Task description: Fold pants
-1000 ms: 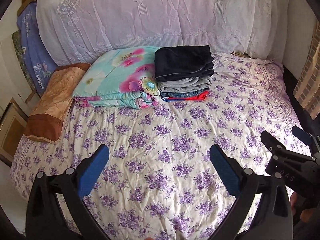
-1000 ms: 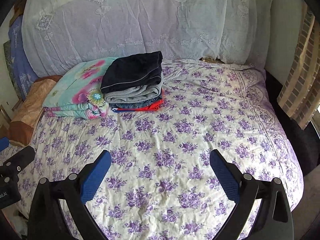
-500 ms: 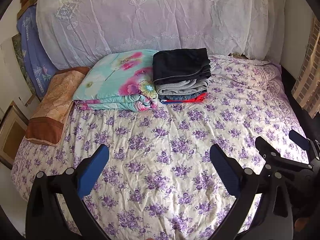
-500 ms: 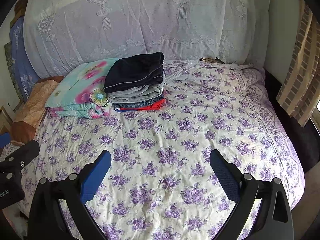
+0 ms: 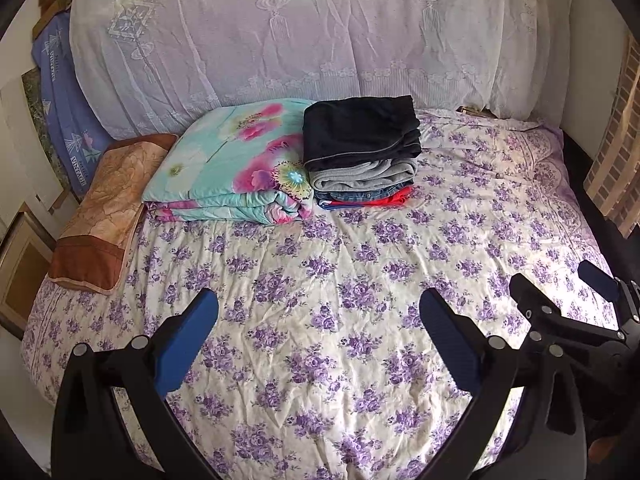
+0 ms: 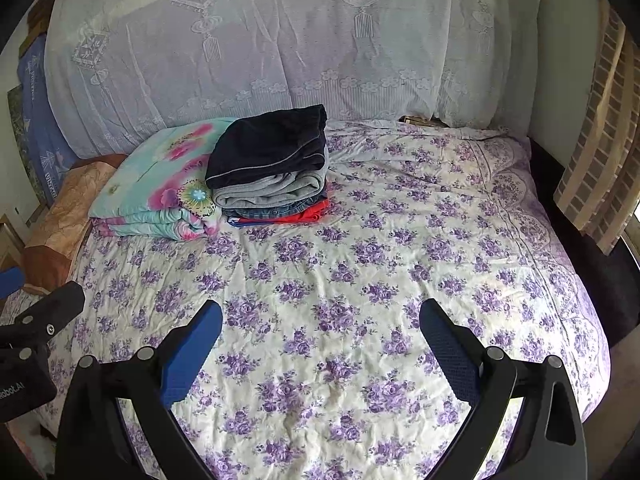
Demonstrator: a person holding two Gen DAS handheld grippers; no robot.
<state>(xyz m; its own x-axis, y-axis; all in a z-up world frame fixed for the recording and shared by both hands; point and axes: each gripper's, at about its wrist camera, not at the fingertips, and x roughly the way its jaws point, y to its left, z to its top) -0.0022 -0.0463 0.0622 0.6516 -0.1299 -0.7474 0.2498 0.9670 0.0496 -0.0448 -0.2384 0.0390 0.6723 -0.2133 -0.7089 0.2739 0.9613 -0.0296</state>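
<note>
A stack of folded pants (image 5: 362,152) (image 6: 272,164) sits at the far middle of the bed, dark navy on top, then grey, denim and red. My left gripper (image 5: 318,320) hangs open above the near part of the bed, nothing between its blue pads. My right gripper (image 6: 320,324) is open too and holds nothing. In the left wrist view the right gripper (image 5: 560,288) shows at the right edge. In the right wrist view the left gripper's fingers (image 6: 56,304) show at the left edge. Both stay well short of the stack.
A floral purple bedspread (image 5: 340,280) (image 6: 400,240) covers the bed. A folded turquoise flowered quilt (image 5: 232,172) (image 6: 160,188) lies left of the stack, a brown pillow (image 5: 108,208) further left. A white lace cover (image 5: 300,28) drapes the headboard. A striped curtain (image 6: 600,140) hangs right.
Both grippers have drawn back and risen a little, so the bed and the stack look slightly farther and lower in the frames. Both stayed open.
</note>
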